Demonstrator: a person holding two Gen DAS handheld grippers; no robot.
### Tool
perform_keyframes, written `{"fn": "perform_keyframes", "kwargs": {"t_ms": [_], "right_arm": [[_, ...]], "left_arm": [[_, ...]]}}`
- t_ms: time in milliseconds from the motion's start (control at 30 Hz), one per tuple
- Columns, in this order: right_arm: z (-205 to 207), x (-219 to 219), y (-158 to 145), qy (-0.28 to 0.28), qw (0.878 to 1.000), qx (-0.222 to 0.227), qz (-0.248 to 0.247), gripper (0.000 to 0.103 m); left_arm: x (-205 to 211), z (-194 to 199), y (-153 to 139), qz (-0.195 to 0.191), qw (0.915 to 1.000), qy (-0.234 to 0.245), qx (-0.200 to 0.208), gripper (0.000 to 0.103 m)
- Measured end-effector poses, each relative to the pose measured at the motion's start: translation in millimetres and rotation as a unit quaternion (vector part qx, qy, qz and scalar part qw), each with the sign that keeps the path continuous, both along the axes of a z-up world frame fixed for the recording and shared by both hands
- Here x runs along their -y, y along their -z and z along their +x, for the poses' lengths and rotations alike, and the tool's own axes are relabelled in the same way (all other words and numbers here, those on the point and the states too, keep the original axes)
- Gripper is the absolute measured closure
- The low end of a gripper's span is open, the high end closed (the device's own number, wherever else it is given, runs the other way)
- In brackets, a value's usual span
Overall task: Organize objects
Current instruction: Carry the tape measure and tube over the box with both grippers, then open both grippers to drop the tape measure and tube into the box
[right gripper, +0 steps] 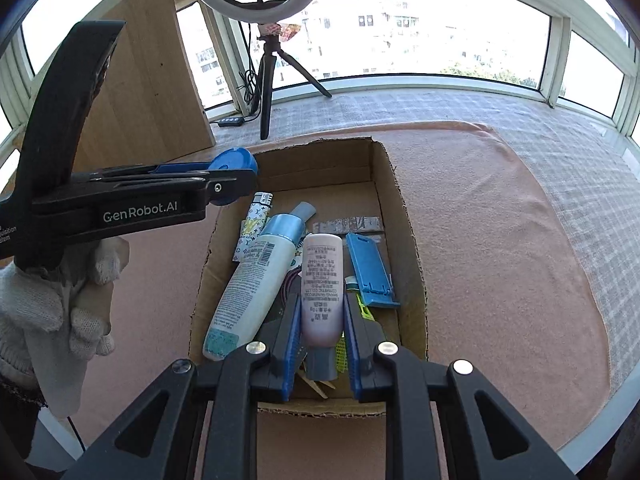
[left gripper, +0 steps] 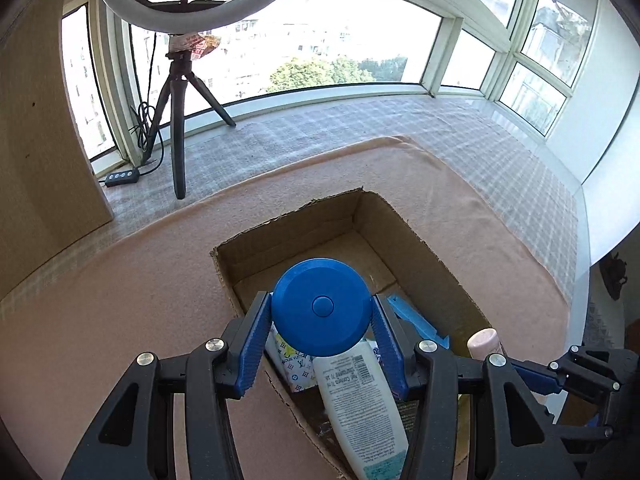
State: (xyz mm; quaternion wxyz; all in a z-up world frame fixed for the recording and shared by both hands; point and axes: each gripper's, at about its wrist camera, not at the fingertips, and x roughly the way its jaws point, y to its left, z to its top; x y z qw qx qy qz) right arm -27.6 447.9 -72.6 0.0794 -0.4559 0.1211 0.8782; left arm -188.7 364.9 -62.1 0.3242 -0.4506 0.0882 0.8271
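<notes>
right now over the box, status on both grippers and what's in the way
Left gripper shut on blue round case. Right gripper shut on pale pink tube. Both above cardboard box; white bottle lying inside below.

Both wrist cams above box (left gripper: 404, 236)

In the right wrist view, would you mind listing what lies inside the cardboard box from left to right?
Patterned lighter → white bottle with the light blue cap → pink tube held in the right gripper → blue plastic stand, all inside the cardboard box.
</notes>
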Motion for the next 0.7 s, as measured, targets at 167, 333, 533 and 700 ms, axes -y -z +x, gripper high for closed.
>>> {"fn": "perform_keyframes", "kwargs": {"t_ms": [167, 333, 533, 700], "right_arm": [[2, -3, 5, 0.000, 1.000, 0.001, -0.005, 0.085], [1, -7, 5, 0.000, 1.000, 0.000, -0.004, 0.084], [3, -6, -2, -0.005, 1.000, -0.011, 0.003, 0.069], [5, 0, -6, -0.002, 1.000, -0.013, 0.006, 0.069]], "left_arm": [[-22, -12, 8, -0.007, 0.9999, -0.002, 0.011, 0.049], [-36, -16, 12, -0.017, 0.9999, 0.000, 0.003, 0.049], [-33, -13, 6, -0.019, 0.9998, -0.001, -0.010, 0.043], [-19, -9, -4, -0.016, 0.9996, -0.007, -0.021, 0.043]]}}
